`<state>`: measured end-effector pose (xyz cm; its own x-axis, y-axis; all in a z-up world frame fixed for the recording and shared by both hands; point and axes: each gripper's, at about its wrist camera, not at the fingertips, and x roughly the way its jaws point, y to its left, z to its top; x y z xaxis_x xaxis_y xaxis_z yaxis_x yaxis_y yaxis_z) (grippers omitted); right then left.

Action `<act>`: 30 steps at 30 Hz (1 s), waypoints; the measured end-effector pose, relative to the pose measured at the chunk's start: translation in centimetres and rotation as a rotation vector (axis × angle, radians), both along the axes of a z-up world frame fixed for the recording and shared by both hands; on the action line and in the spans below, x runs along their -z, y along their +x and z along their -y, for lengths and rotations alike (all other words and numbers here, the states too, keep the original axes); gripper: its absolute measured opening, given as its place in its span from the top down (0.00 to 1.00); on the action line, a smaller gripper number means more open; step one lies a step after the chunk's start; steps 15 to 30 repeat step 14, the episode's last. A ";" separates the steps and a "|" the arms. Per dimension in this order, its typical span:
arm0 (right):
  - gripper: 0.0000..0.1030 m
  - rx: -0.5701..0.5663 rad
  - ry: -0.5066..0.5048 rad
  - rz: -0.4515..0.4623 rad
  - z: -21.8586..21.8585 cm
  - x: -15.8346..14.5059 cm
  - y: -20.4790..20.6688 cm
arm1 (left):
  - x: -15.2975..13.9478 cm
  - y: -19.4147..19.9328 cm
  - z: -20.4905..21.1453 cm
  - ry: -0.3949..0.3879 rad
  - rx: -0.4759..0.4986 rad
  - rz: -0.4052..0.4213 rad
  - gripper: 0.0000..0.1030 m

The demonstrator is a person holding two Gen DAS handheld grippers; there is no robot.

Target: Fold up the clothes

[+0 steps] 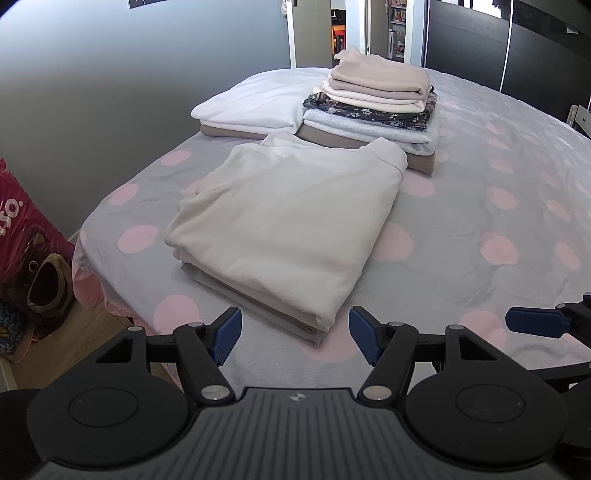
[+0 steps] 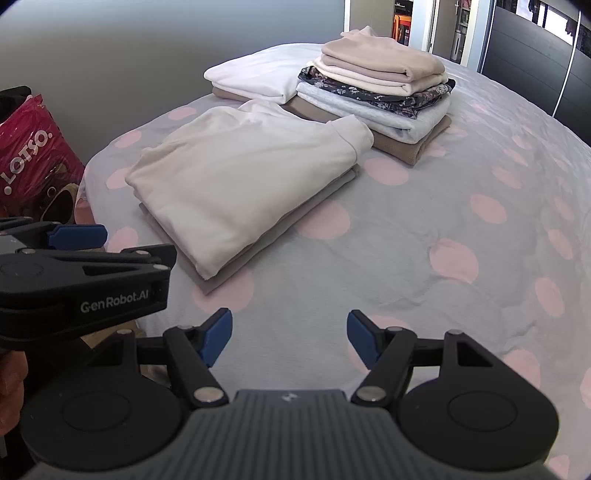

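A folded cream-white top (image 1: 284, 218) (image 2: 236, 177) lies on a folded beige garment, on the grey bedspread with pink dots (image 1: 480, 221) (image 2: 424, 229). Behind it stands a stack of folded clothes (image 1: 376, 99) (image 2: 380, 85): beige and cream pieces over a dark floral one, a pale grey one and a brown one. A white folded piece (image 1: 258, 103) (image 2: 255, 74) lies left of that stack. My left gripper (image 1: 295, 334) hangs open just in front of the cream top's near corner, nothing between its blue pads. My right gripper (image 2: 290, 334) is open over bare bedspread to the right of it.
A red printed bag (image 1: 22, 236) (image 2: 33, 155) stands on the wooden floor (image 1: 74, 350) at the bed's left edge. A grey wall runs along the left. A doorway (image 1: 343, 33) and dark wardrobe doors (image 1: 480, 44) are beyond the bed's far end.
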<state>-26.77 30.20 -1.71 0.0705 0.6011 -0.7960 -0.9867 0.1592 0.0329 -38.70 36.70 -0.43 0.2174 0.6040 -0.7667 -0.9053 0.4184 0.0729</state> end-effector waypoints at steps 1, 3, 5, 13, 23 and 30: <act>0.31 -0.001 0.000 0.000 0.0 0.0 0.0 | 0.0 0.0 0.0 0.001 0.001 -0.001 0.39; 0.31 -0.002 0.000 0.005 0.0 -0.1 -0.1 | 0.0 0.1 0.1 0.003 0.004 -0.002 0.39; 0.31 -0.004 0.000 0.016 -0.1 -0.1 -0.3 | -0.1 0.1 0.2 0.005 0.005 0.000 0.39; 0.31 -0.014 0.002 0.014 0.1 -0.2 -0.6 | -0.4 0.0 0.7 0.028 0.017 0.010 0.39; 0.31 -0.014 0.002 0.014 0.2 -0.2 -0.6 | -0.4 0.0 0.7 0.028 0.016 0.011 0.39; 0.31 -0.014 0.002 0.014 0.2 -0.2 -0.6 | -0.4 0.0 0.7 0.028 0.016 0.011 0.39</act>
